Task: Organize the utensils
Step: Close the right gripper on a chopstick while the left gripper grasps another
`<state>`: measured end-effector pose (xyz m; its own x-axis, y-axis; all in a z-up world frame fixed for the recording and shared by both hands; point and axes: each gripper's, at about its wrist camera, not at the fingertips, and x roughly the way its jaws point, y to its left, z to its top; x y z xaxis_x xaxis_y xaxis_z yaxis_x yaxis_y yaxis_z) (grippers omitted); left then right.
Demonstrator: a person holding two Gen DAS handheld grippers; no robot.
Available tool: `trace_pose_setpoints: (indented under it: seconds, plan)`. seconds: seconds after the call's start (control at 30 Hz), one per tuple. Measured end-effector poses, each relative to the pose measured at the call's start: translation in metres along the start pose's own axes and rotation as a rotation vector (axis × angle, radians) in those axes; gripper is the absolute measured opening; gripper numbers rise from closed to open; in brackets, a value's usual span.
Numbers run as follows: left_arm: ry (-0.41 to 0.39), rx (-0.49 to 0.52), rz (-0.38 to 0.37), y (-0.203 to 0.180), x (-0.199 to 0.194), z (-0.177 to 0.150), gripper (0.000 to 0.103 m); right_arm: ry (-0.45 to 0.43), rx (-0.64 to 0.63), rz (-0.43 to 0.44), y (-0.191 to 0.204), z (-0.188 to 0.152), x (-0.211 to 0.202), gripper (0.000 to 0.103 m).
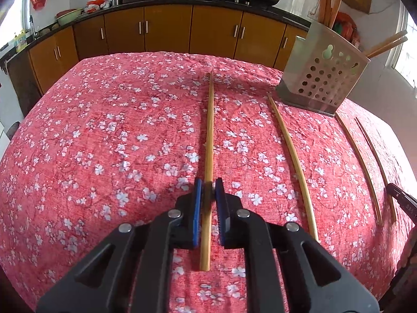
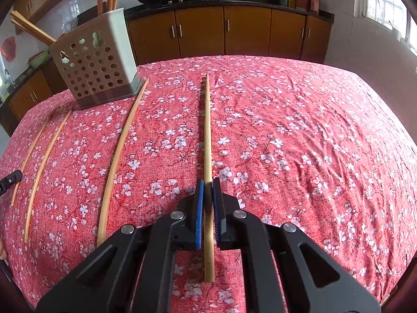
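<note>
Four chopsticks are seen loose on the cloth-covered surface (image 1: 104, 130), so approx. half the job or more is judged left. The perforated holder (image 1: 323, 78) at the far side already has tall sticks (image 1: 328, 0) upright at the back and a slanted pair (image 1: 385, 43) in front. None of the four has been brought to it yet. The leftmost chopstick (image 1: 209, 130) is framed by the left gripper (image 1: 208, 190). Its jaws are drawn nearly together round the stick w/ thin dark slivers showing either side, so whether it is actually pinched can't be told. The rightmost chopstick (image 2: 207, 130) is pinched by the right gripper (image 2: 208, 190), jaws pressed onto it. Both are taken near the thick end, w/ a short butt left sticking out behind the jaws. Whether either is lifted off the cloth can't be made out. Between them, two more are left untouched: one (image 1: 293, 160) and another (image 2: 118, 156), w/ far tips close by the holder's base on either side. All four are laid roughly parallel, long axis running away from the cameras toward the cabinets, thin tips far, thick ends near. Remaining, as judged: each stick to be raised, tipped vertical and dropped into the holder, the middle two incl.
</note>
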<state>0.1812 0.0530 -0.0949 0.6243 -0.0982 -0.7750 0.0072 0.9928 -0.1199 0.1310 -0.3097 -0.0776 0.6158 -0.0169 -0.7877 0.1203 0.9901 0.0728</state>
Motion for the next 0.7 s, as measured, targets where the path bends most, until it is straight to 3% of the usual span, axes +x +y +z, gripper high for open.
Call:
trace_pose_setpoints:
  seconds: [0.7]
  plan:
    - [0.0, -0.007, -0.002, -0.0015, 0.0013, -0.0007, 0.014, 0.0, -0.01, -0.01, 0.0024, -0.0022, -0.0016, 0.009]
